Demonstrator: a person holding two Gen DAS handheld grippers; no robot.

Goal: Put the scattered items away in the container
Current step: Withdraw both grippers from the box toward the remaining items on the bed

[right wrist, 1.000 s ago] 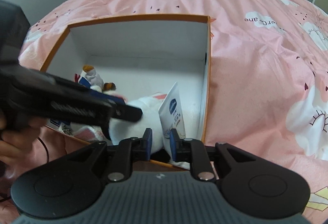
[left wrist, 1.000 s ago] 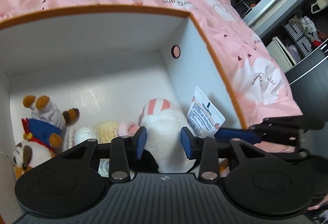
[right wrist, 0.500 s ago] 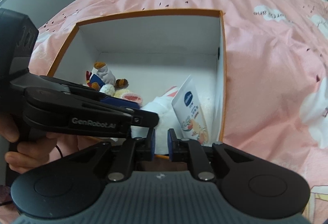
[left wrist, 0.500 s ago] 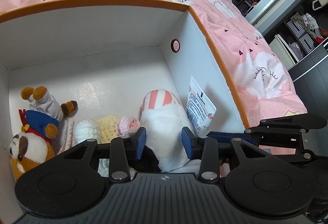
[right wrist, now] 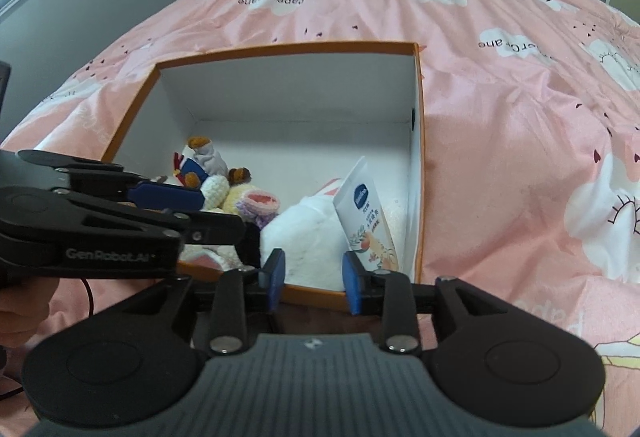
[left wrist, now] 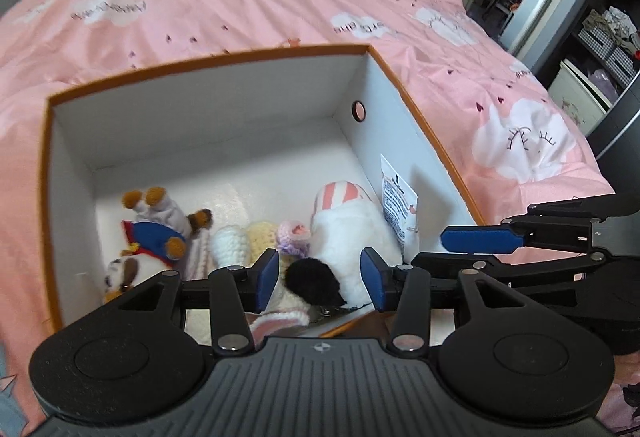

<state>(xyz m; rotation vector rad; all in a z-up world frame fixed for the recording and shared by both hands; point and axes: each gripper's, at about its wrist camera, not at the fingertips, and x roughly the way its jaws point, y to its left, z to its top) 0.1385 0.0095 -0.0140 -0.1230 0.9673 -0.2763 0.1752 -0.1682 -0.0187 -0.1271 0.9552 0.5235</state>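
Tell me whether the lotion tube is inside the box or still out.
Inside. The lotion tube stands tilted in the box, leaning against its right wall beside the white plush.

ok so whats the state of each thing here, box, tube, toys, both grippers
box: open-topped, on the bed
lotion tube: inside the box, leaning against its right wall
plush toys: piled on the box floor
left gripper: open, jaws just widened, empty
right gripper: open, jaws just opened, empty

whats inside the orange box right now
Inside the box: a raccoon plush, crocheted toys, a white plush and a lotion tube leaning on its wall. Anything beneath them is covered.
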